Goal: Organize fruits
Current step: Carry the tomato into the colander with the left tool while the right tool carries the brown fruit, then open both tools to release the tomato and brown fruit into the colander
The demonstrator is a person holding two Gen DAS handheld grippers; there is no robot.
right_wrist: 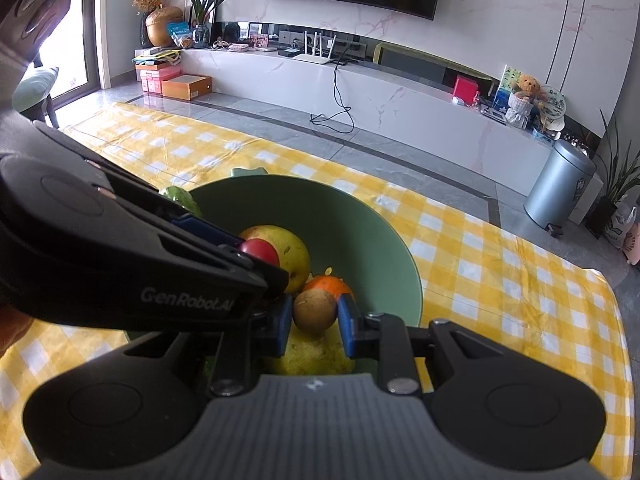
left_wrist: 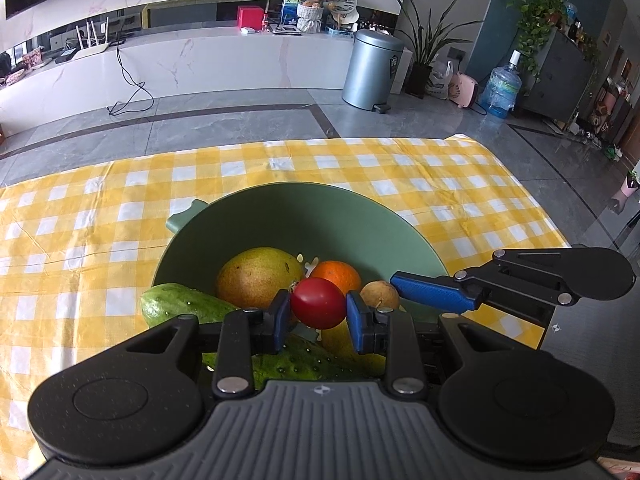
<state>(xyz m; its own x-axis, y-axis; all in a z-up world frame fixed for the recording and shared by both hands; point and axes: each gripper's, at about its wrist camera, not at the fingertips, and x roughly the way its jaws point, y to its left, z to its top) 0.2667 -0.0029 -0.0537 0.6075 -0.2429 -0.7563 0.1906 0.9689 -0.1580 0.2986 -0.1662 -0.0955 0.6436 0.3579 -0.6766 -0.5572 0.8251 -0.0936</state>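
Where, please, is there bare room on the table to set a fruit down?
The yellow checked tablecloth is bare left of the green bowl, beyond its far rim, and on its right side. The bowl is crowded: mango, orange, cucumber, both grippers.

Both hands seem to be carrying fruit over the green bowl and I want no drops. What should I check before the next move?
1. Left gripper shut on the red tomato: ok.
2. Right gripper shut on the small brown fruit: ok.
3. Both fruits over the green bowl: ok.
4. The grippers clear of each other: not ok, they overlap closely in the right wrist view.
5. Free spot in the bowl: cannot tell; mango, orange and cucumber crowd it.
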